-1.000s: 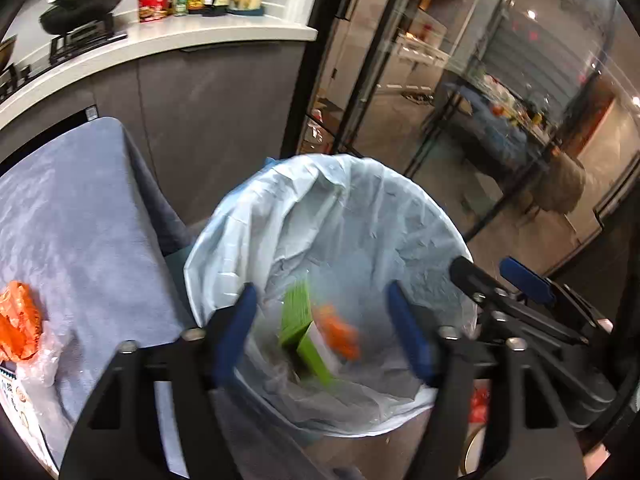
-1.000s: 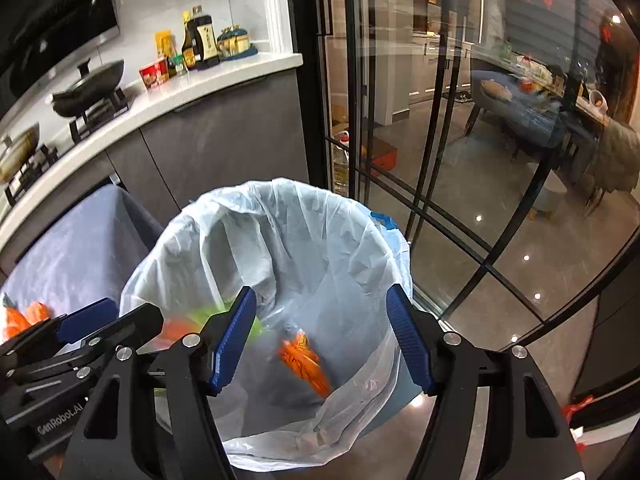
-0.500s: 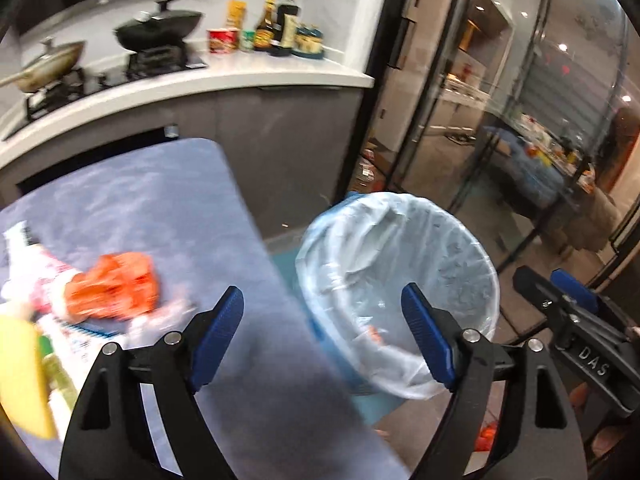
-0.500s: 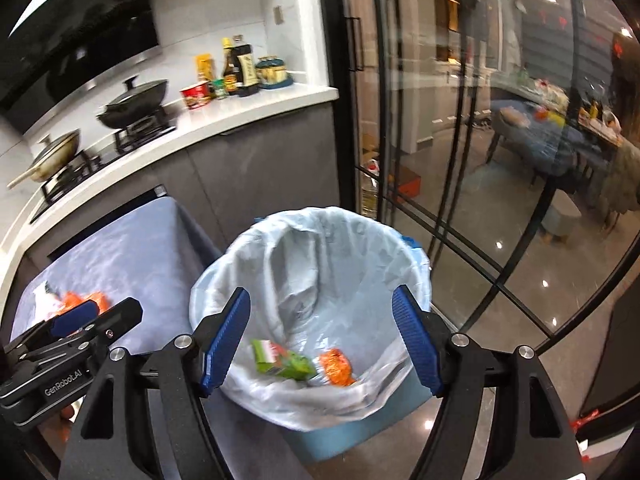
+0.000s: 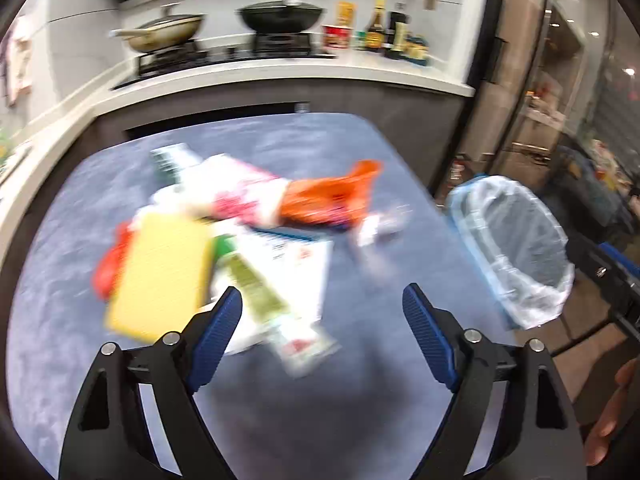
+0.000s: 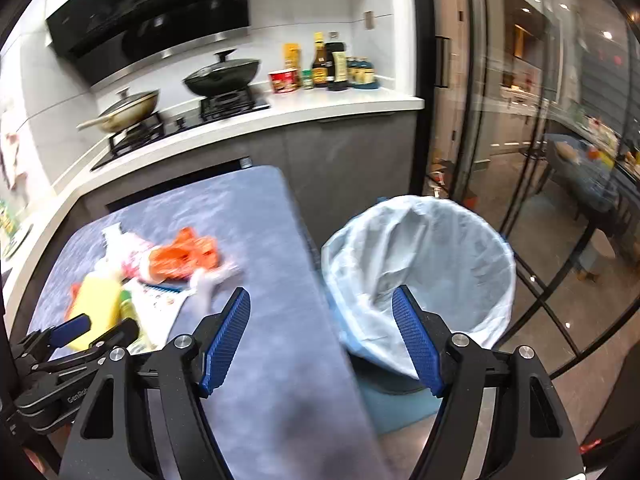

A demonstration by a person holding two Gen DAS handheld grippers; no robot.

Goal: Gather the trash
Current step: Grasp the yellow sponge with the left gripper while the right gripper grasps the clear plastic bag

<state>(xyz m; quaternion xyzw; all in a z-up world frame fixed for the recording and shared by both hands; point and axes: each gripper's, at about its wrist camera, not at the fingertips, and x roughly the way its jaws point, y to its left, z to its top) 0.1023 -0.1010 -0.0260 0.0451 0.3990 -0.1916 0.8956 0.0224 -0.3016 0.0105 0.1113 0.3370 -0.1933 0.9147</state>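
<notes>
Both the left gripper (image 5: 322, 330) and right gripper (image 6: 320, 338), fingers wide and empty, have swung from over the lined bin (image 6: 420, 272) back toward the table's litter pile (image 5: 240, 236) at twelve o'clock, so another pickup likely follows.

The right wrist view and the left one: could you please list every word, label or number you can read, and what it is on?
"GenRobo", cut off: on the left gripper body, seen from the right wrist.
Sauce bottles and red cup on the counter: labels too small.
White leaflet and green packet on the table: print blurred.
</notes>
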